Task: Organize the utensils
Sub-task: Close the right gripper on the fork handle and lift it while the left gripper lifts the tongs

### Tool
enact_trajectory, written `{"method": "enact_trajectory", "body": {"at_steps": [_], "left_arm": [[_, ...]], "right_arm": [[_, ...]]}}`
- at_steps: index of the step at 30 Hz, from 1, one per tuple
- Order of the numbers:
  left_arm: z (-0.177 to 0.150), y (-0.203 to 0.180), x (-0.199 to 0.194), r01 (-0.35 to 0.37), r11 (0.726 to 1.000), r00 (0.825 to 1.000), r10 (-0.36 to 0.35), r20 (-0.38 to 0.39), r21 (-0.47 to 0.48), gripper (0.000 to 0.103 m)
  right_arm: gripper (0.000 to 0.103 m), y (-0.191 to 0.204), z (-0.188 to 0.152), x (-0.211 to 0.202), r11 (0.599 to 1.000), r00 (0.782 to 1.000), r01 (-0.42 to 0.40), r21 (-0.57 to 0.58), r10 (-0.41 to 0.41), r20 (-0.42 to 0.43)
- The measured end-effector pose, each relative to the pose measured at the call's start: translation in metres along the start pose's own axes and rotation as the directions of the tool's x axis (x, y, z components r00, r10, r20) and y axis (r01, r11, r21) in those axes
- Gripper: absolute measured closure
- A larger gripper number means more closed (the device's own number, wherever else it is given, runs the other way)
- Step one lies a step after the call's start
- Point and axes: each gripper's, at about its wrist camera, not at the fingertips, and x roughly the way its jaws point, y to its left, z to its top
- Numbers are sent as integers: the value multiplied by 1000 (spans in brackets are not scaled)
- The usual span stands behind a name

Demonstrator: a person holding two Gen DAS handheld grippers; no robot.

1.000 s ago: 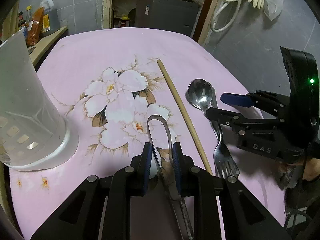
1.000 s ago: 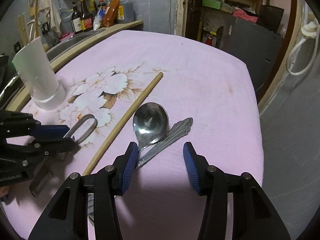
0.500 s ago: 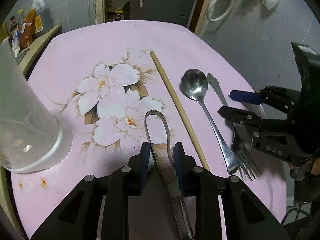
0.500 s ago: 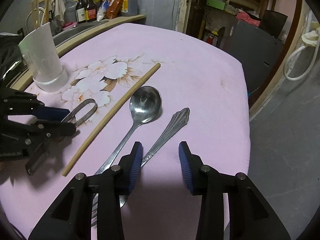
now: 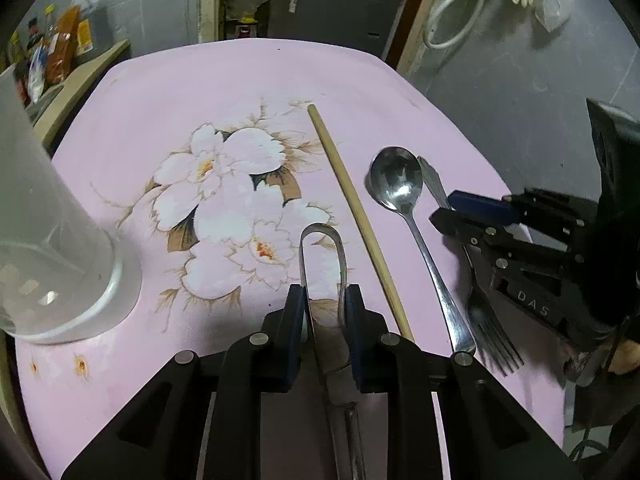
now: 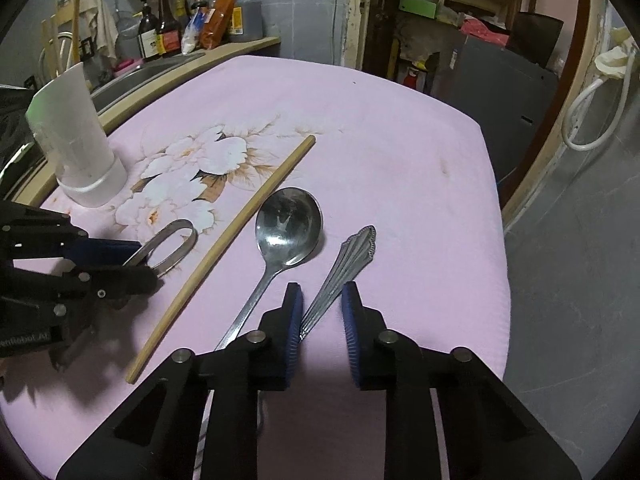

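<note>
Taking the long wooden stick [image 5: 357, 216] on the pink flowered tablecloth [image 5: 180, 92] as my landmark: far to its left stands the translucent white plastic utensil holder [image 5: 44, 240]. Just left of the stick, my left gripper [image 5: 323, 312] reaches forward low over the cloth, its blue pads pressed against both arms of the looped metal tongs [image 5: 323, 256]. Right of the stick lies the shiny steel spoon [image 5: 404, 204], then the steel fork with the ornate handle [image 6: 340, 272]. My right gripper [image 6: 320, 320] comes in low over the fork, its blue fingers either side of the handle with gaps still showing. In the left wrist view its black body reads "DAS".
</note>
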Motion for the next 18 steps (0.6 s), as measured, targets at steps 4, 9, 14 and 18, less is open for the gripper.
{"method": "enact_trajectory", "body": {"at_steps": [4,9,14,18], "left_arm": [[-1,2,-4,0,1000,1000,0,2,-11,86],[-1,-2,-5,-12,1000,1000,13,-11,14,85],[-2,-10,-1,-41,998,999,41,-16,46,85],[-2,-14,2,-51,997,998,52,-19,55,85]], "right_arm": [[92,6,-2,-5,1000,1000,1,-31,-1,-4],[93,10,-5,-9,998,1000,18,-54,-19,-21],[92,13,-1,-4,996,998,48,-71,-50,-38],[90,6,4,6,999,998,32,-20,-33,-51]]}}
